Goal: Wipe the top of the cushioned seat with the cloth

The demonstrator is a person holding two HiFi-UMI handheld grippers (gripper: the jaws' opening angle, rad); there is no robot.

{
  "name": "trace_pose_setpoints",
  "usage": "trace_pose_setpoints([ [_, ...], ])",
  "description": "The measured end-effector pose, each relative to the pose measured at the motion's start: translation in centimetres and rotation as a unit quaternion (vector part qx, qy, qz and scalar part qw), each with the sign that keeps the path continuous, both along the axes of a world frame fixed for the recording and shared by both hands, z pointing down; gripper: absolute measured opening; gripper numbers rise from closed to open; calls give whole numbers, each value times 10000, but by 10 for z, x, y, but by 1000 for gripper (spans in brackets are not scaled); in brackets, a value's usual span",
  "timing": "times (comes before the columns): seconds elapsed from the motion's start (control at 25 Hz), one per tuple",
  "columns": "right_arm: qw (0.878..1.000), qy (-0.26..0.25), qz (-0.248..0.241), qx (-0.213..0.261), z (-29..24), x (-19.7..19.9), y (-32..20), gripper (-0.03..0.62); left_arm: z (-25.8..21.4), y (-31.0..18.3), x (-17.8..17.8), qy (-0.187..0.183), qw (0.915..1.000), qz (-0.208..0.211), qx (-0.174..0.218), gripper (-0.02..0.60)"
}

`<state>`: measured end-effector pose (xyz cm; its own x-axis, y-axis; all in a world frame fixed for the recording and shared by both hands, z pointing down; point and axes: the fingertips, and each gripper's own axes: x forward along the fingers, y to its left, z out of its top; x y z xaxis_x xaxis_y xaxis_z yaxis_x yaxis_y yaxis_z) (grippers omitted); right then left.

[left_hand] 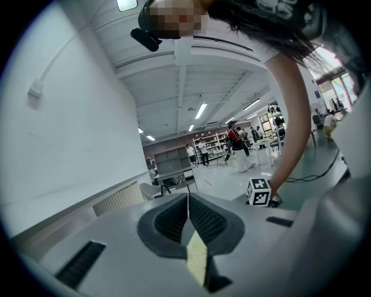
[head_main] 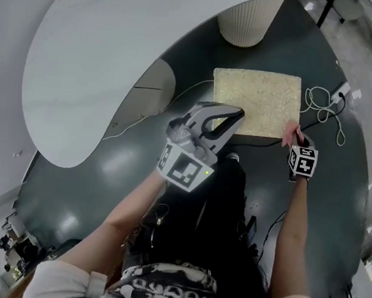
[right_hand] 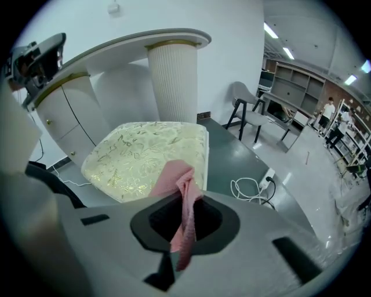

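Note:
The cushioned seat (head_main: 255,103) is a square cream pad with a gold leaf pattern, standing on the dark floor; the right gripper view shows it (right_hand: 139,154) just ahead. My right gripper (head_main: 294,140) is shut on a pink cloth (head_main: 291,131) at the seat's near right corner. The cloth (right_hand: 175,177) sticks up from between the jaws of the right gripper (right_hand: 185,217) and hangs limp. My left gripper (head_main: 237,115) hovers over the seat's near left edge, raised and shut with nothing in it. In its own view the left gripper (left_hand: 188,214) points out into the room.
A big white curved counter (head_main: 88,69) with a ribbed white pedestal (head_main: 249,19) wraps around the seat's left and far sides. A white cable (head_main: 323,103) and a power strip (head_main: 342,92) lie on the floor to the right. A grey chair (right_hand: 246,116) stands beyond.

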<state>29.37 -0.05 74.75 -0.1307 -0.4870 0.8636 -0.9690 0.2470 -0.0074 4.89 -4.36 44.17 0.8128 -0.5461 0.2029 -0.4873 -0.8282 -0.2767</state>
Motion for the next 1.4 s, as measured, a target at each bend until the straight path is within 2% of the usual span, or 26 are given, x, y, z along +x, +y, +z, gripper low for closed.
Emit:
trace_pose_setpoints([
  [0.2,9999,-76,125,24,-2,5,0,12,-5,-2,10,4,10000,20,31,6],
  [0.4,9986,-351,43,382,-36,-13,-8,12,-21,-2,16,3,10000,52,62,6],
  [0.64,9926,-663,-126,1005,-122,-39,-20,12,-60,-3,18,29,10000,-72,20,6],
  [1.0,9744,-1072,-470,1917,-265,-79,-22,12,-134,15,30,58,9999,-81,109,6],
  [1.4,9574,-1367,-454,2504,-363,-101,-3,12,-188,34,36,95,9996,-117,239,6],
])
